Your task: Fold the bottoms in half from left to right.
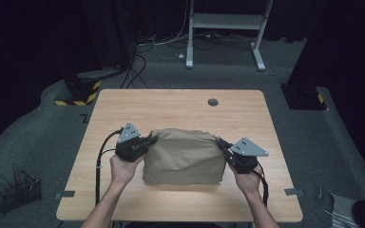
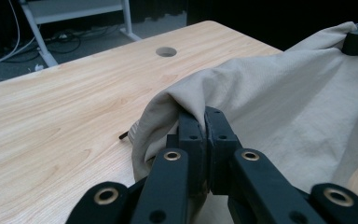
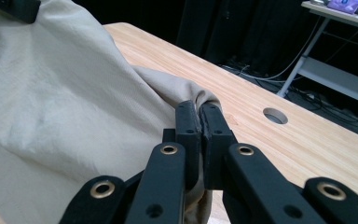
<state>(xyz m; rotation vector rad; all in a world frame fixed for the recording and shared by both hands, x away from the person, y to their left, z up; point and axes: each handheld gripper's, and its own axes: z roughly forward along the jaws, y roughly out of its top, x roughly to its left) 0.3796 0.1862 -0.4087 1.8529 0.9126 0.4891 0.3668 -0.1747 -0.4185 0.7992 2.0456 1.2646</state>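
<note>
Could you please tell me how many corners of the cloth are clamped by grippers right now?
2: the left gripper pinches the cloth at its far left corner, and the right gripper pinches its far right corner. The near edge lies on the table.

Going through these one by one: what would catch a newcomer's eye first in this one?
The beige cloth, folded and bunched in the middle of the wooden table, held up at both far corners. The left gripper pinches its left corner and the right gripper its right corner, jaws shut on the fabric in both gripper views. Beyond the cloth, a round cable hole sits near the table's far edge.
</note>
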